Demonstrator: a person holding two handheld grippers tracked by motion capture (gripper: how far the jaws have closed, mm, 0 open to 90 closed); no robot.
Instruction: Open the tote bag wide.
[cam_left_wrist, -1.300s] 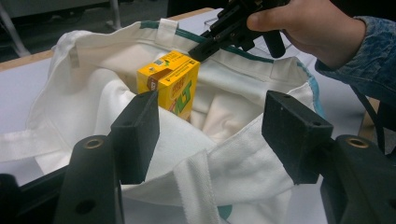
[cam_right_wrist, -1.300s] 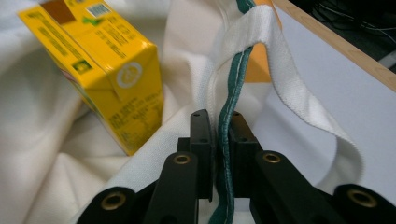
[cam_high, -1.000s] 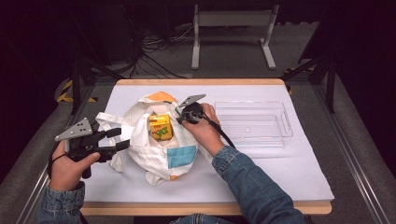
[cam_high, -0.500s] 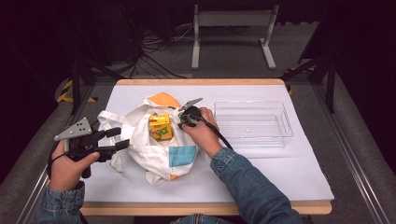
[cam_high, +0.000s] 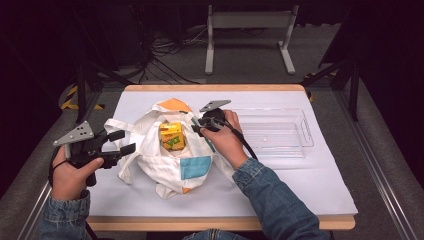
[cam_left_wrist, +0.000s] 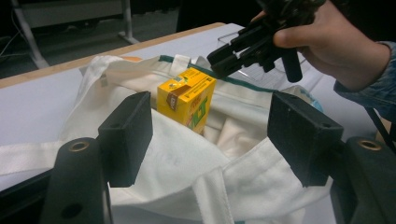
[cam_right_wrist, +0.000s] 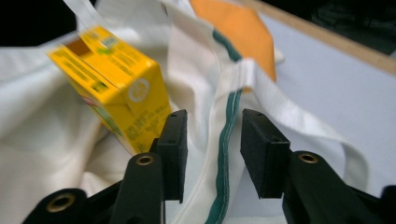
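Looking down from the high view first: I see a white cloth bag (cam_high: 165, 150) slumped on the white sheet (cam_high: 300, 185) covering the table (cam_high: 220, 222), with an orange patch at its far side and a blue patch near me. 1 yellow carton (cam_high: 171, 136) sits inside the bag's open mouth. My left gripper (cam_high: 120, 145) is at the bag's left edge, jaws spread apart, nothing between them that I can make out here. My right gripper (cam_high: 196, 125) is at the bag's right rim, just beside the carton; jaw state not readable from up here. A clear plastic tray (cam_high: 295, 150) lies on the sheet to the right of the bag, with the right hand (cam_high: 225, 142) between the two.

Left gripper view: my 2 jaws stand wide open over the near fold of the bag (cam_left_wrist: 187, 168), clamping nothing. The carton (cam_left_wrist: 187, 99) stands tilted in the bag beyond them. The right gripper (cam_left_wrist: 224, 58) reaches in from the upper right, its tip just next to the carton's top corner.

Right gripper view: jaws are part open, straddling the bag's green-trimmed rim (cam_right_wrist: 224, 135), not closed on it. The carton (cam_right_wrist: 116, 88) is blurred, tilted, just left of the left jaw; touching or not, I can't tell. The orange patch (cam_right_wrist: 236, 35) lies beyond.
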